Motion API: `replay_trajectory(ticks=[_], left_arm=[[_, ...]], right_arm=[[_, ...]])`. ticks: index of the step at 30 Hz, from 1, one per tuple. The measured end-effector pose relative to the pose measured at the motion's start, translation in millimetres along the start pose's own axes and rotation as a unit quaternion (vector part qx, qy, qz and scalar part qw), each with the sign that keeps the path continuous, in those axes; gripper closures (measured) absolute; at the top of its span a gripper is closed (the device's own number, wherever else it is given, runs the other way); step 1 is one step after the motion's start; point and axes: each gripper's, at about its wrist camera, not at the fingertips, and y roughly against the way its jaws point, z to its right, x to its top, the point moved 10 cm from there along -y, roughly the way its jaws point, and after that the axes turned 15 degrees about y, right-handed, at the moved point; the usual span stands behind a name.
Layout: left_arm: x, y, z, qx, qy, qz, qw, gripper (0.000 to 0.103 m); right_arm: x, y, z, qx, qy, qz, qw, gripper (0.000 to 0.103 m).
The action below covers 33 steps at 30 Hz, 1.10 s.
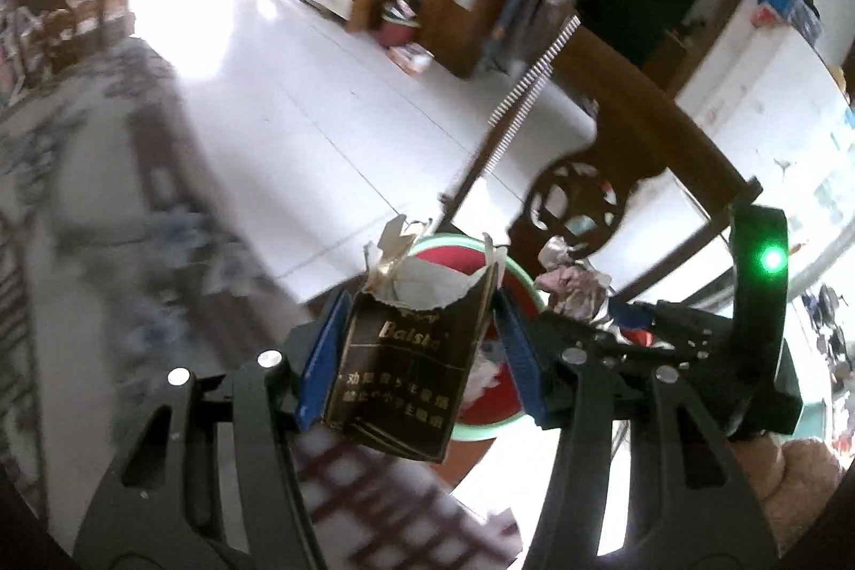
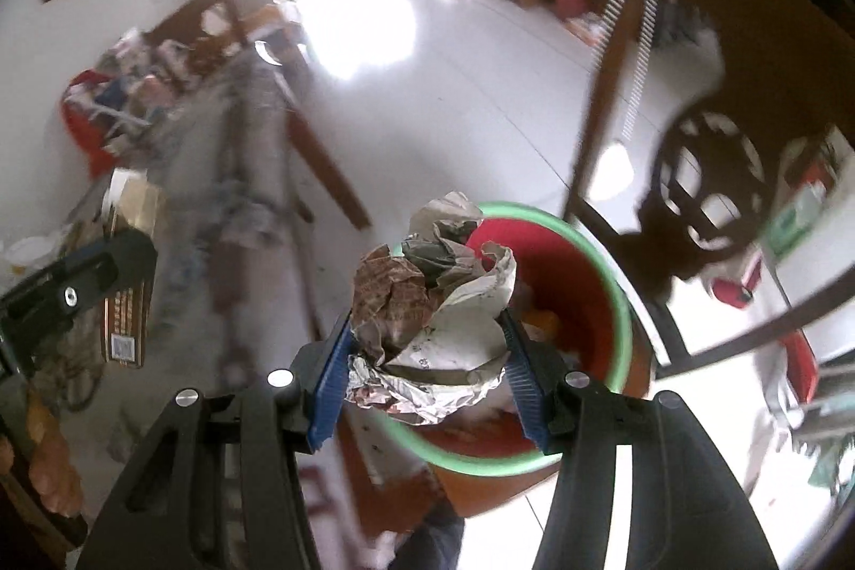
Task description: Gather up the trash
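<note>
The white tiled floor [image 1: 278, 110] fills most of both views, and the far parts of the room are blurred. A dark brown wooden chair with a carved round back panel [image 2: 710, 196] stands on the right, just beside the bin. The round red plastic bin with a light green rim [image 2: 614, 281] stands on the floor below both tools; some rubbish lies inside, but I cannot tell what it is.

The left gripper [image 1: 422, 351] is closed only partly, and its blue pads press on the two narrow sides of a torn dark brown cigarette pack with gold letters [image 1: 401, 367]. The pack's long axis runs along the fingers. Its ripped open end with white inner paper points away from the camera, toward the bin, and the closed end is near the camera. It hangs in front of the bin's rim.

The right gripper [image 2: 427, 356] is also partly closed, on a crumpled ball of printed paper in white, brown and grey [image 2: 433, 303]. The ball has no clear long axis; it bulges past the fingertips and sits over the near left edge of the bin's opening.
</note>
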Motion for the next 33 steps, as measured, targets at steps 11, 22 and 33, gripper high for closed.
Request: replay_trajectory(ticks=[11, 22, 33], left_arm=[[10, -36, 39, -0.007, -0.036, -0.001, 0.9993, 0.007], [48, 58, -42, 0.055, 0.022, 0.105, 0.9927, 0.006], [76, 244, -166, 0.212, 0.074, 0.289, 0.9305, 0.005]], right_arm=[[-8, -17, 30, -0.011, -0.006, -0.015, 1.0, 0.017], [58, 25, -59, 0.057, 0.047, 0.104, 0.992, 0.008], [139, 113, -251, 0.075, 0.199, 0.316, 0.925, 0.007]])
